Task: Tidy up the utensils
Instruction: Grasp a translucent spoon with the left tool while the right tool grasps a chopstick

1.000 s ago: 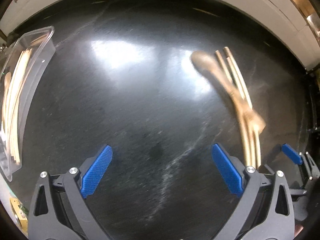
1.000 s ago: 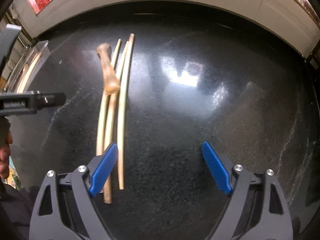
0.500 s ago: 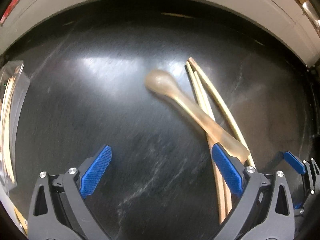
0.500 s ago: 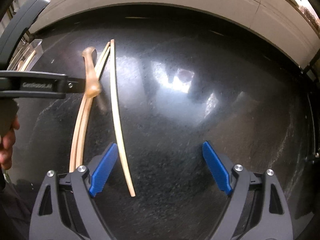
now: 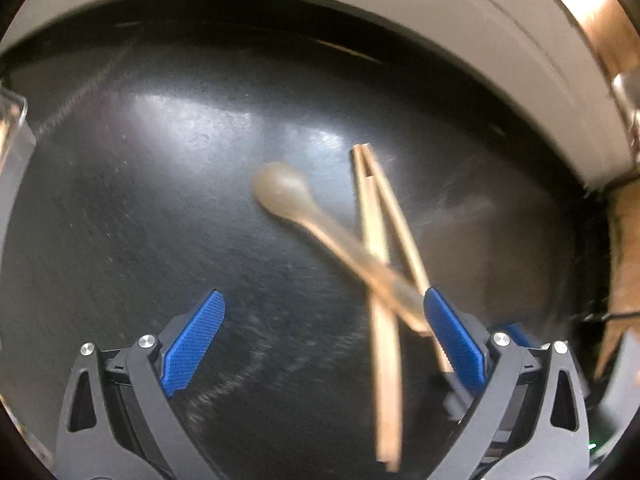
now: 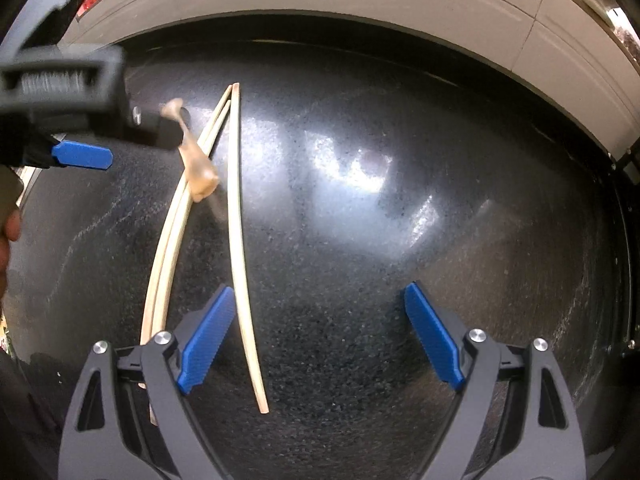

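A wooden spoon (image 5: 280, 190) lies on the black counter (image 5: 160, 220), its handle slanting across the pale chopsticks (image 5: 384, 360). My left gripper (image 5: 324, 320) hangs open above them, and its right pad (image 5: 452, 340) hides the handle's end. In the right wrist view, a pair of chopsticks (image 6: 168, 256) runs beside a single chopstick (image 6: 240, 248). The spoon (image 6: 198, 172) rests on the pair, partly hidden by the left gripper's blue pad (image 6: 82, 156). My right gripper (image 6: 320, 320) is open, with the single chopstick just inside its left pad (image 6: 208, 340).
A clear plastic container (image 5: 12, 132) shows at the far left edge of the left wrist view. A pale wall ledge (image 6: 360, 4) borders the counter's far side. A person's hand (image 6: 8, 232) shows at the left edge of the right wrist view.
My left gripper has swung right, bringing the spoon and chopsticks between its fingers while the container slid to the view's edge. The single chopstick now lies apart from the pair, inside the right gripper's fingers.
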The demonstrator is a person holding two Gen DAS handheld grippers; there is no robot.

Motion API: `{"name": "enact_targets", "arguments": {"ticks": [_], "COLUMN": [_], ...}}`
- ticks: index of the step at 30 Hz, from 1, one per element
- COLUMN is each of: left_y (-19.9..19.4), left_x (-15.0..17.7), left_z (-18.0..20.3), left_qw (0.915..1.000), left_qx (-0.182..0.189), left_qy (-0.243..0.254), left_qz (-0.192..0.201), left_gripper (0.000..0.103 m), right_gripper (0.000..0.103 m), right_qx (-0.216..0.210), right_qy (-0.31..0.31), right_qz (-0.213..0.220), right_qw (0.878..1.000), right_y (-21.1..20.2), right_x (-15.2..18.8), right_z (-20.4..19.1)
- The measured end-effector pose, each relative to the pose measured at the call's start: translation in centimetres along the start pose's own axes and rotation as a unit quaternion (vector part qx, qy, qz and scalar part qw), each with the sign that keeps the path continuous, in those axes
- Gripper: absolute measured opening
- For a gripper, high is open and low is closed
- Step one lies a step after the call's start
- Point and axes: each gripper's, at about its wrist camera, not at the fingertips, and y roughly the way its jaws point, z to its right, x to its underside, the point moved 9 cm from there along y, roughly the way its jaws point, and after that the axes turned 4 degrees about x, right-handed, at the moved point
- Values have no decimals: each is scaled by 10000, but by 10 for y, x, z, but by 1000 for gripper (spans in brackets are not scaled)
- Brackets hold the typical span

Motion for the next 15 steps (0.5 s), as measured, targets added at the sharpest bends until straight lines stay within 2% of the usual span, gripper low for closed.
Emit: {"name": "enact_targets", "arguments": {"ticks": [5, 7, 8, 10, 11, 12, 15], "left_y": [20, 26, 26, 28, 30, 31, 28], "left_x": [-10, -15, -17, -28, -30, -30, -27], "left_z": [3, 4, 4, 7, 8, 8, 5], "left_qw": [9986, 9969, 9969, 9963, 9963, 9965, 9968], "left_qx": [3, -33, -99, -235, -210, -218, -117], "left_qy": [-510, -766, -769, -826, -830, -808, -789], "left_qz": [-170, -160, -92, 24, -15, -37, -53], "left_gripper": [97, 88, 82, 43, 31, 23, 17], "right_gripper": [85, 86, 85, 86, 86, 85, 85], "right_qx": [-6, 10, 7, 14, 16, 20, 29], "right_qy": [25, 68, 72, 90, 90, 92, 90], "right_qz": [-6, 2, 14, 44, 55, 71, 114], "right_qw": [10000, 10000, 10000, 9999, 9999, 9999, 9999], "right_y": [3, 3, 3, 2, 2, 2, 0], "right_x": [-2, -2, -2, -1, 0, 0, 1], "right_z": [3, 3, 3, 3, 3, 3, 1]}}
